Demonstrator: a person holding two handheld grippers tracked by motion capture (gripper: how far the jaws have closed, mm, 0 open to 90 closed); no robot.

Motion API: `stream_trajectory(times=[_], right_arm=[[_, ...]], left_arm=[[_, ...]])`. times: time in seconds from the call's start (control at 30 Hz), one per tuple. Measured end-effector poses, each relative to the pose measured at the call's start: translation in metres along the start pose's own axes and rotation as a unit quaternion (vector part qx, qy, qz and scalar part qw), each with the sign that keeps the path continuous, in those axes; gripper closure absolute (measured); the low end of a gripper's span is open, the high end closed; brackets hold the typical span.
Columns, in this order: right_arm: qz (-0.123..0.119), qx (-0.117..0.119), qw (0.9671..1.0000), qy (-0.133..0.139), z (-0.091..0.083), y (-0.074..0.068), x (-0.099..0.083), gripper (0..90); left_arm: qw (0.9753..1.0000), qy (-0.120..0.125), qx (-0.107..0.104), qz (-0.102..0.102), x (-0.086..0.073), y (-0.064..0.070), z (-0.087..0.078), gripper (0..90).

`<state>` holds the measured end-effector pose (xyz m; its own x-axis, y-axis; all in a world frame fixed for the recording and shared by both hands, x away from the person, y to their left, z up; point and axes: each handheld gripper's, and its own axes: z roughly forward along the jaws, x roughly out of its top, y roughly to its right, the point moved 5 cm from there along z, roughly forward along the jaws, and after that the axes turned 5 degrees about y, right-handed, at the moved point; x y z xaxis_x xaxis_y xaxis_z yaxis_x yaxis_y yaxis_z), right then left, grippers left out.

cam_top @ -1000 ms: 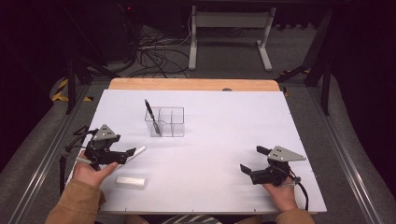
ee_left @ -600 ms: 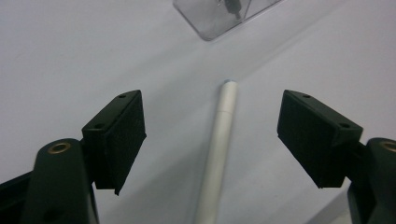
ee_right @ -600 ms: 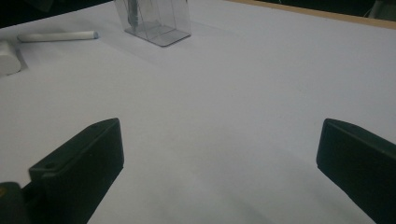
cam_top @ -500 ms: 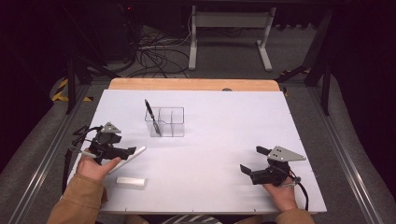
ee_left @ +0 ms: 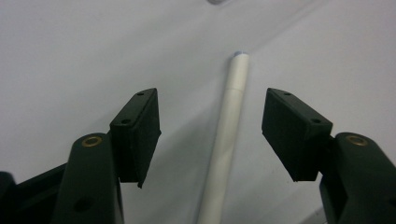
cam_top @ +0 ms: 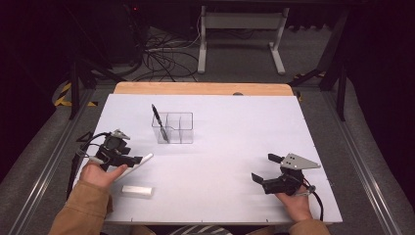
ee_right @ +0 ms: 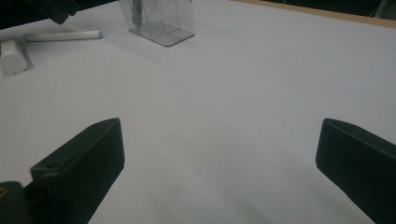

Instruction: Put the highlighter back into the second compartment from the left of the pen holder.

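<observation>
- The left claw sits low at the counter's near-left, held from below by the left hand, and points right and slightly away from the person.
- Its jaws stand apart, one to each side of a white pen that lies flat on the counter; in the left gripper view neither pad touches the pen, which runs up the gap between them.
- In the high view the pen slants from the hand toward the middle of the counter, its far tip just past the jaws.
- The right claw rests at the near-right, well apart from the pen, jaws wide open on nothing, pointing left across bare counter.
- Against the picture of a second ago, the left claw has dropped lower and tilted toward the pen; the right claw has not moved.
- A clear holder with compartments stands beyond the pen, nearer the middle, with a dark pen leaning upright in its left compartment.
- A short white block lies near the front edge, just beside the left hand and apart from the pen.
- Nothing lies between the open left jaws and the pen.
</observation>
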<state>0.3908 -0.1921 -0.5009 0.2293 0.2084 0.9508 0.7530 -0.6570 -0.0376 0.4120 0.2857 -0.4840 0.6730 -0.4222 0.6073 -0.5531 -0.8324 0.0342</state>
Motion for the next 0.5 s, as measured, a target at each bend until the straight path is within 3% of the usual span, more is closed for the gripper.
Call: stream_trajectory(times=[0.17,0.3,0.5], right_arm=[[0.0,0.0,1.0,0.0,0.0,0.0,0.0,1.9],[-0.004,0.002,1.0,0.0,0.0,0.0,0.0,1.9],[-0.004,0.003,1.0,0.0,0.0,0.0,0.0,1.9]], left_arm=[[0.9994,-0.029,0.008,0.018,-0.002,0.001,0.005,44.1],[0.9973,-0.053,0.026,0.044,-0.002,0.003,0.007,49.0],[0.9956,-0.073,0.022,0.055,-0.002,0.007,0.011,55.7]])
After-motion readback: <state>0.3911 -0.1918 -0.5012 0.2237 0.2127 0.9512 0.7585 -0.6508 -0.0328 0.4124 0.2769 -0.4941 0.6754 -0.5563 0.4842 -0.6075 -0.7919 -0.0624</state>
